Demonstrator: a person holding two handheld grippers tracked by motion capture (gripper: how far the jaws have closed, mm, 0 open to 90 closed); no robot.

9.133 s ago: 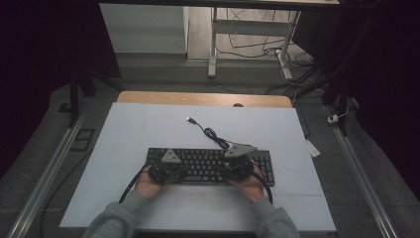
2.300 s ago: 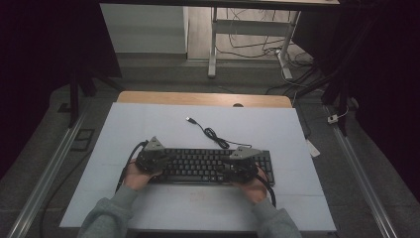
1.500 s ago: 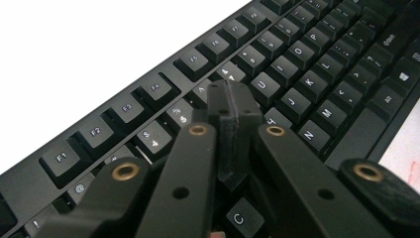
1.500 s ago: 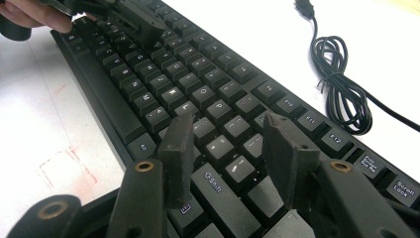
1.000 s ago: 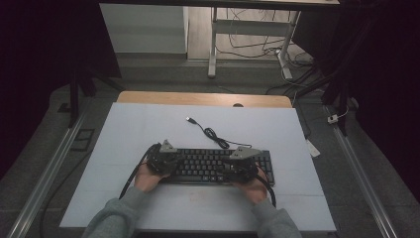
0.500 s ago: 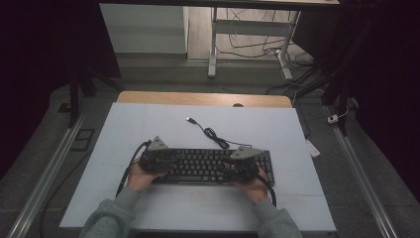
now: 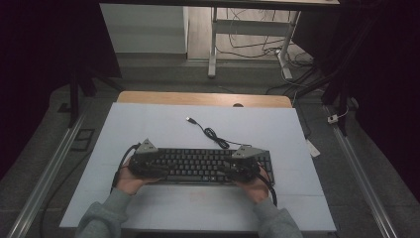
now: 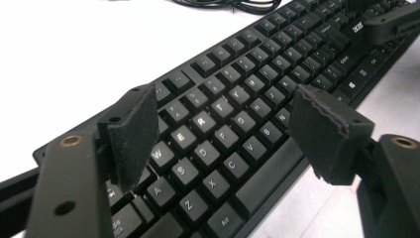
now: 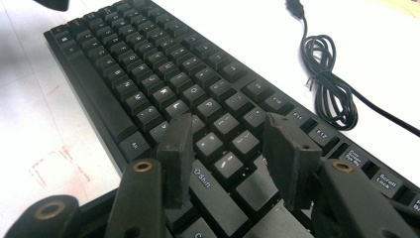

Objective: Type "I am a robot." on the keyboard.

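A black keyboard (image 7: 198, 166) lies across the near part of the white table (image 7: 148, 124). My left gripper (image 7: 159, 168) is at its left end, held in a hand and pointing right. In the left gripper view the left gripper (image 8: 230, 119) hangs over the letter keys (image 8: 257, 79); its jaws have just been opening, stand wide apart, and nothing is pinched between them. My right gripper (image 7: 227, 168) is over the keyboard's right part. In the right gripper view the right gripper (image 9: 230, 144) is open above the keys (image 9: 148, 64) near Shift.
The keyboard's black cable (image 7: 213, 135) coils behind it and ends in a USB plug (image 7: 189, 119); the coil (image 9: 327, 84) lies close to the right gripper. A wooden strip (image 7: 203, 98) edges the table's far side. A small white tag (image 7: 313, 148) sits off the right edge.
My left hand has moved left along the keyboard toward its left end and lifted slightly. The right hand has stayed put.
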